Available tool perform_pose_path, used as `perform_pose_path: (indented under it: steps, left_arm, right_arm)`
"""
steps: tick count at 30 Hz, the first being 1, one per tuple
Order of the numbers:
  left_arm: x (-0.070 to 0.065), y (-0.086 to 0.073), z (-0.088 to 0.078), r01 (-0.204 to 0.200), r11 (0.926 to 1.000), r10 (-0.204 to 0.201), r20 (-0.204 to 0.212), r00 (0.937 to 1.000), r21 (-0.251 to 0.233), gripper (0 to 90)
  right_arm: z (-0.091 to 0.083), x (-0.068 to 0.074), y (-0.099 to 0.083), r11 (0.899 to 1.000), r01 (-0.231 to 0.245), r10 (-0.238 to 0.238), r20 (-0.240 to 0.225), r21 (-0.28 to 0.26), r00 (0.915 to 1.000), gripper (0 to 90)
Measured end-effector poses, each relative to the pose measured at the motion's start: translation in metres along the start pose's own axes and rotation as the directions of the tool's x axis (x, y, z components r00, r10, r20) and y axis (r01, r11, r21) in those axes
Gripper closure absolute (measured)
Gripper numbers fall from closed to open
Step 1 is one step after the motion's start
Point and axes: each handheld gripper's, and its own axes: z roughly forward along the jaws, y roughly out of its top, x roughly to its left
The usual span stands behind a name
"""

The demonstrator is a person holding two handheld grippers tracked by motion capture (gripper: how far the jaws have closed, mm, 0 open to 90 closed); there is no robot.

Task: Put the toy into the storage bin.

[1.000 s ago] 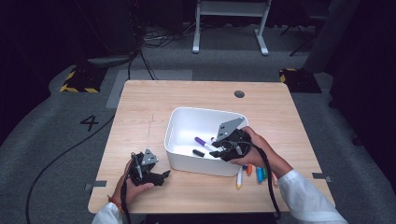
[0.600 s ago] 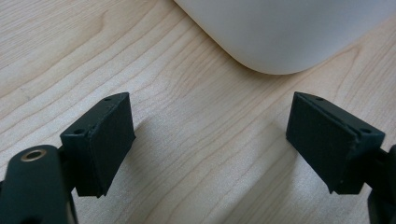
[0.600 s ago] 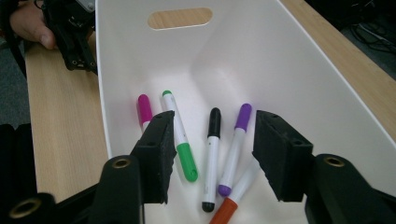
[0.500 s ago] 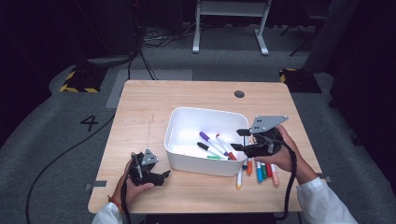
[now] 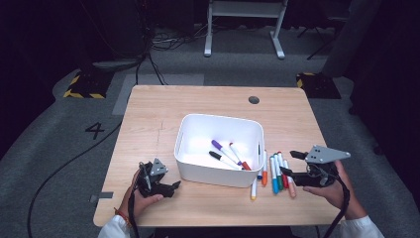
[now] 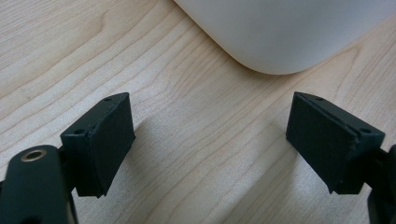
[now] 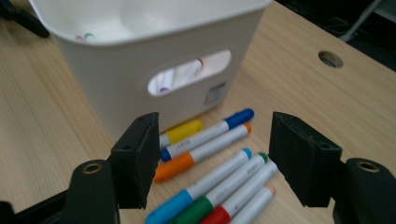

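A white bin [image 5: 218, 171] stands mid-table with a purple marker [image 5: 218, 146], a black marker [image 5: 218, 157] and a red marker [image 5: 239, 158] inside. Several loose markers [image 5: 278, 173] lie on the wood just right of it. My right gripper [image 5: 288, 162] hovers at their right side, pointing left; its jaws have just been opening and hold nothing. In the right gripper view, the right gripper [image 7: 212, 158] frames the markers [image 7: 205, 140] in front of the bin [image 7: 116, 70]. My left gripper [image 5: 171, 188] rests open by the bin's front left corner [image 6: 280, 32]; the left gripper [image 6: 210, 144] spans bare wood.
The wooden table [image 5: 148, 114] has a round cable hole [image 5: 253, 100] at the back right. A yellow-capped marker [image 5: 253, 191] lies nearest the front edge beside the bin. A white stand and cables are on the floor behind the table.
My right gripper has pulled out of the bin and moved right, over the loose markers, and its jaws have widened. The left gripper has stayed put.
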Motion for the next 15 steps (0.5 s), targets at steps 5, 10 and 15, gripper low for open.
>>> perform_pose_path:
  steps: [5, 10, 15]
  left_arm:
    - [0.0, 0.0, 0.0, 0.006, 1.0, -0.006, -0.003, 1.0, 0.0, 15.3]
    - [0.0, 0.0, 0.0, 0.005, 1.0, -0.005, -0.003, 1.0, 0.0, 15.3]
    - [0.0, 0.0, 0.0, 0.005, 1.0, -0.005, -0.003, 1.0, 0.0, 15.3]
  right_arm:
    - [0.0, -0.002, -0.035, 0.997, -0.064, 0.062, 0.03, 0.048, 0.9976, 34.1]
    - [0.006, 0.002, -0.065, 0.99, -0.11, 0.11, 0.013, 0.085, 0.9939, 33.8]
    - [0.015, 0.007, -0.081, 0.984, -0.126, 0.126, 0.014, 0.124, 0.992, 33.6]
